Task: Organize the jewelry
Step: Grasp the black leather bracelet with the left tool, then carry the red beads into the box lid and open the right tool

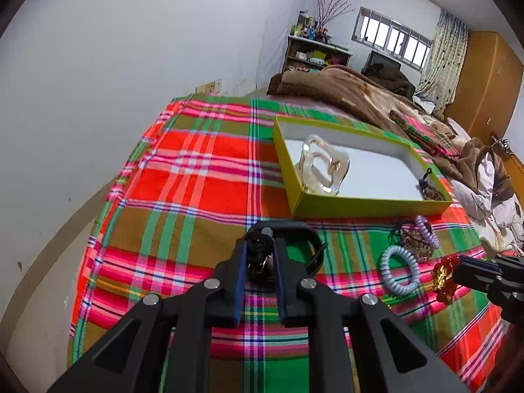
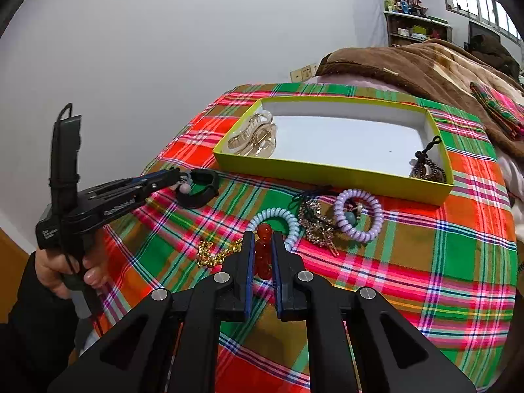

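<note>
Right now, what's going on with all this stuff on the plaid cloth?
A person is sorting jewelry into a shallow yellow-green cardboard box on a plaid cloth. The left tool is clamped on a black hair clip, and the right tool grips a red bead charm with a gold chain. A clear hair claw and a dark beaded bracelet already lie in the box; two spiral hair ties remain outside.
</note>
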{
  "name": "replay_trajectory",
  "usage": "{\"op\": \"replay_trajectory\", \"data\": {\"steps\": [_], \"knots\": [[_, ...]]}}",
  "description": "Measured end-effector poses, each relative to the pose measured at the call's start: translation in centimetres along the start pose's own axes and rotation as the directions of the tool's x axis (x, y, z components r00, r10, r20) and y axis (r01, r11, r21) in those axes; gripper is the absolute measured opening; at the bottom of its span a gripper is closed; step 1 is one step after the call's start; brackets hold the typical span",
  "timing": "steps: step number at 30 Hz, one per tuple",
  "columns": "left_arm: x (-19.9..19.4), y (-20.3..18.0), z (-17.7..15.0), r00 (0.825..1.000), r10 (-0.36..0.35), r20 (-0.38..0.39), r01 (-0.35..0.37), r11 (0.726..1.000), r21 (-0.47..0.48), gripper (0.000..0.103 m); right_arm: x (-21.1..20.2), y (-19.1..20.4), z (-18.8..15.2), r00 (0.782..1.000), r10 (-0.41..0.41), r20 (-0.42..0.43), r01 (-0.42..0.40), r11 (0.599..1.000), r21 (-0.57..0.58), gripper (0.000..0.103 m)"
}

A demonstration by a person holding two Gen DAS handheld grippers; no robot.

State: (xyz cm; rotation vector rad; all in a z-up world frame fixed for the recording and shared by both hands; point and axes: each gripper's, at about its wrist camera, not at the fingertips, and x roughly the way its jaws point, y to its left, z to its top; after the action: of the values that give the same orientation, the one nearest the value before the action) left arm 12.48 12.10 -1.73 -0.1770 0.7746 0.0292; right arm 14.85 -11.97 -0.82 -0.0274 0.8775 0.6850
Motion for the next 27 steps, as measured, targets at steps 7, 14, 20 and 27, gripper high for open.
{"op": "replay_trajectory", "data": {"steps": [7, 14, 20, 27], "knots": [[-2.9, -1.0, 1.4, 0.998, -0.024, 0.059, 0.023, 1.000, 0.008, 0.015, -1.4, -0.6, 0.5, 0.999, -0.023, 0.033, 0.023, 1.000, 0.004, 0.010], [-4.6, -3.3, 2.4, 0.996, -0.039, 0.077, 0.035, 0.998, 0.045, 0.015, -3.1, -1.6, 1.2, 0.995, -0.076, 0.068, 0.076, 0.997, 0.000, 0.010], [-4.6, -4.7, 3.6, 0.995, -0.068, 0.074, 0.065, 0.997, 0.046, 0.015, -4.3, -2.6, 2.0, 0.989, -0.113, 0.096, 0.114, 0.993, -0.006, 0.010], [-3.5, -7.0, 5.6, 0.992, -0.098, 0.074, 0.092, 0.993, 0.079, 0.015, -4.4, -4.2, 3.9, 0.982, -0.144, 0.121, 0.147, 0.989, -0.017, 0.010]]}}
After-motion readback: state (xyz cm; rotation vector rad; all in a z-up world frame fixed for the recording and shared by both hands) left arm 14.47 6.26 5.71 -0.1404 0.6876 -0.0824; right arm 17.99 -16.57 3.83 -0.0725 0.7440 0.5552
